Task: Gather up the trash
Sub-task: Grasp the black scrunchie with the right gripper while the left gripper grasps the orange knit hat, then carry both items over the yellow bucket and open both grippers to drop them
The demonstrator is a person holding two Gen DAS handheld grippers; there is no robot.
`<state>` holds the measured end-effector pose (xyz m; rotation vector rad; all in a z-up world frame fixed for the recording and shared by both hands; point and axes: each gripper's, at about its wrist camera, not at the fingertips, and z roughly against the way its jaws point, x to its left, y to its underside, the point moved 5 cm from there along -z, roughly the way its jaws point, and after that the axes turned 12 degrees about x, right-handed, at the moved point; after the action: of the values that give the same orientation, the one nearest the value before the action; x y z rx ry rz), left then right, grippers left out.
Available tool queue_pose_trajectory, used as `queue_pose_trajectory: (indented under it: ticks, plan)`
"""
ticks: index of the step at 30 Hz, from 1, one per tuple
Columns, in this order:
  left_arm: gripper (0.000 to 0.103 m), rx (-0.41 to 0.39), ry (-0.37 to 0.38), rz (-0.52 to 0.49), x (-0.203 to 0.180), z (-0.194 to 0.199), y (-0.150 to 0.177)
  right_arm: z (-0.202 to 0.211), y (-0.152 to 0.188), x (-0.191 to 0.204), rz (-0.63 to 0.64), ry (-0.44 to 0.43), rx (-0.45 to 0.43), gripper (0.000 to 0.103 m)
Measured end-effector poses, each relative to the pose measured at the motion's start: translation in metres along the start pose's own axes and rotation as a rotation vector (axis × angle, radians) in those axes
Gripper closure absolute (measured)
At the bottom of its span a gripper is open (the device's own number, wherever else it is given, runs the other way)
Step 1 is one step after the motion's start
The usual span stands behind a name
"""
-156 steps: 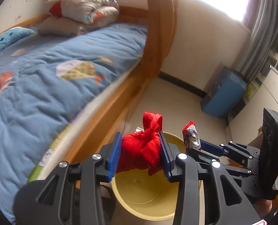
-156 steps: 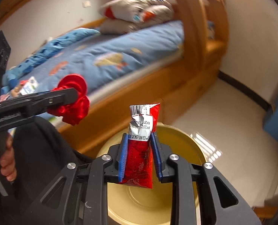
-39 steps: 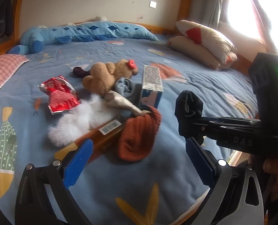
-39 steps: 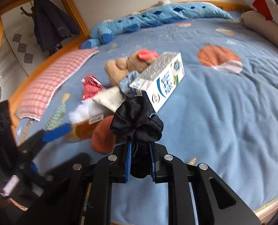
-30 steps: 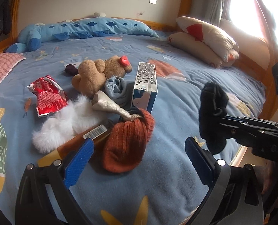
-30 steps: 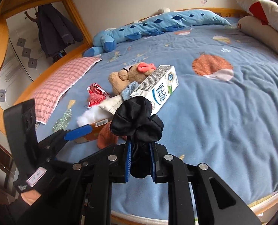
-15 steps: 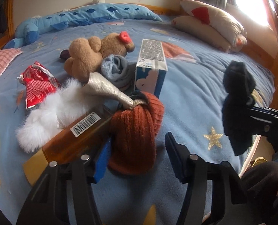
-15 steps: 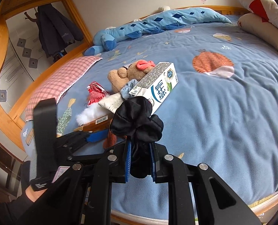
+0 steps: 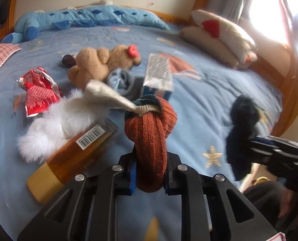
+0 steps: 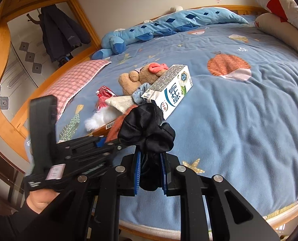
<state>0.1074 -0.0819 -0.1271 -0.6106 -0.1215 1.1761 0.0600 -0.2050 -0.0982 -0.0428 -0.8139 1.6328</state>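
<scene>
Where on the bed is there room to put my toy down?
The blue bedspread is bare between the milk carton and the pillows. It is also bare in front of the long blue plush. It is crowded from the teddy bear to the red wrapper.

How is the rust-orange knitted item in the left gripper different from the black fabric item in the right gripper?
The rust-orange knitted item is ribbed, thick knit; the black fabric item looks smooth and thin, bunched into ruffles. The orange one is tied at its top to a beige cloth lying in the pile on the bed; the black one hangs free of the pile. Both are soft and clamped between shut jaws, the left gripper and the right gripper.
</scene>
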Motion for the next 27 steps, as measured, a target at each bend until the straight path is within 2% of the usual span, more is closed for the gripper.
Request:
queue_pose_trajectory:
  ticks: [8, 15, 20, 27]
  plan:
    - [0.083, -0.063, 0.077, -0.058, -0.032, 0.039, 0.006, 0.037, 0.013, 0.005, -0.014, 0.019, -0.065, 0.087]
    - [0.083, -0.086, 0.173, -0.165, -0.086, 0.058, 0.009, 0.093, 0.038, -0.001, -0.049, 0.071, -0.150, 0.087]
    - [0.083, -0.063, 0.254, -0.276, -0.140, 0.058, 0.019, 0.133, 0.069, -0.018, -0.109, 0.145, -0.188, 0.087]
    - [0.083, 0.023, 0.381, -0.424, -0.222, 0.047, 0.051, 0.177, 0.128, -0.050, -0.227, 0.267, -0.211, 0.087]
